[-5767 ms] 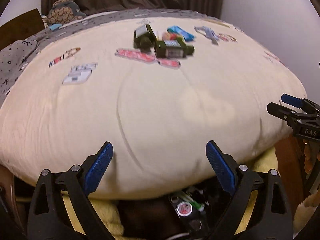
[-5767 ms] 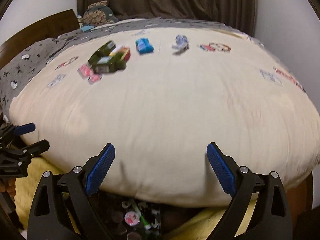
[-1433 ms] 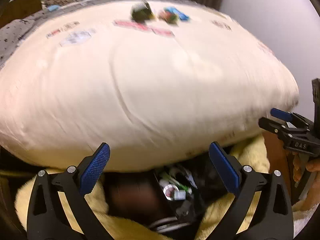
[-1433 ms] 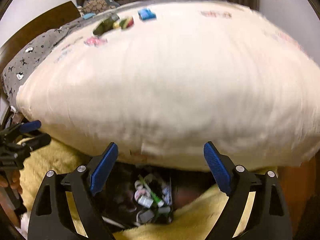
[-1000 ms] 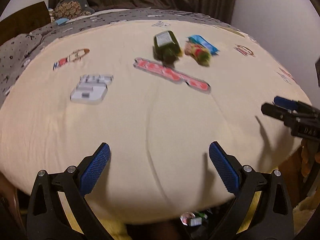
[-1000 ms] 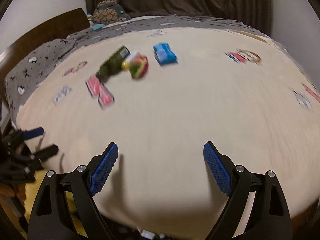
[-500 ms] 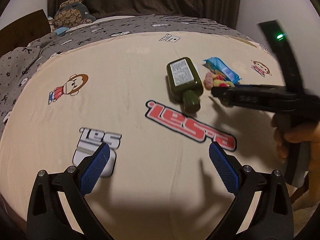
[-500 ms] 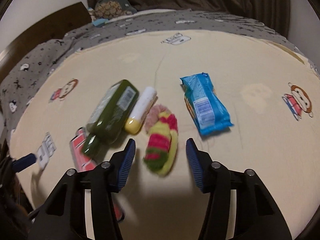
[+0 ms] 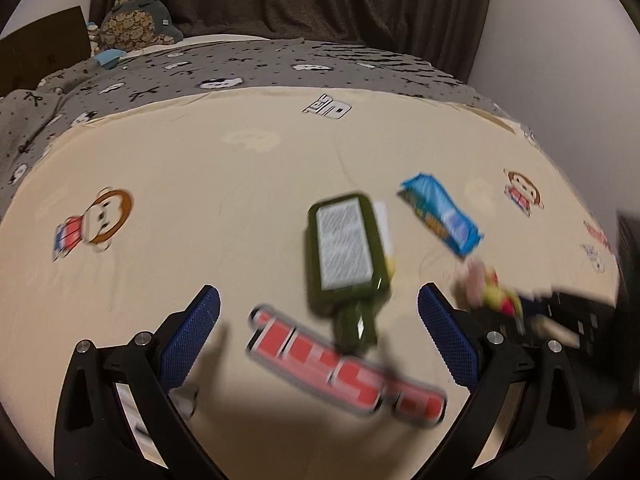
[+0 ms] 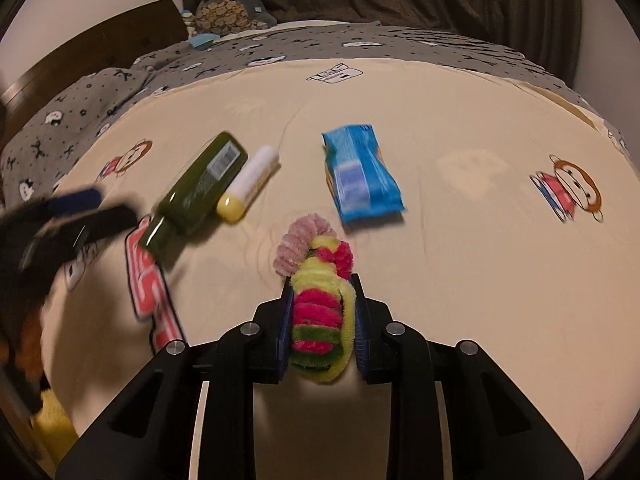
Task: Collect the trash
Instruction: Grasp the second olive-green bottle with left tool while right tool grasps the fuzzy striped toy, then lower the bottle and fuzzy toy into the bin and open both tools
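On the cream bed sheet (image 10: 460, 260) lie a dark green bottle (image 10: 196, 194), a white and yellow tube (image 10: 248, 184) beside it, and a blue wrapper (image 10: 360, 172). My right gripper (image 10: 320, 312) is shut on a fuzzy striped pink, yellow and green sock (image 10: 320, 308). My left gripper (image 9: 316, 340) is open, its fingers either side of the green bottle's (image 9: 346, 256) cap end. The blue wrapper (image 9: 440, 214) lies to the bottle's right. The right gripper with the sock (image 9: 492, 288) shows blurred at the right of the left wrist view.
A grey patterned blanket (image 9: 240, 68) covers the far part of the bed, with a stuffed toy (image 9: 136, 20) by the dark headboard (image 10: 92, 64). Brown curtains hang behind. A red printed logo (image 9: 344, 372) and monkey prints mark the sheet.
My right gripper has closed on the striped sock. My left gripper has moved forward toward the green bottle, which now sits between its open fingers.
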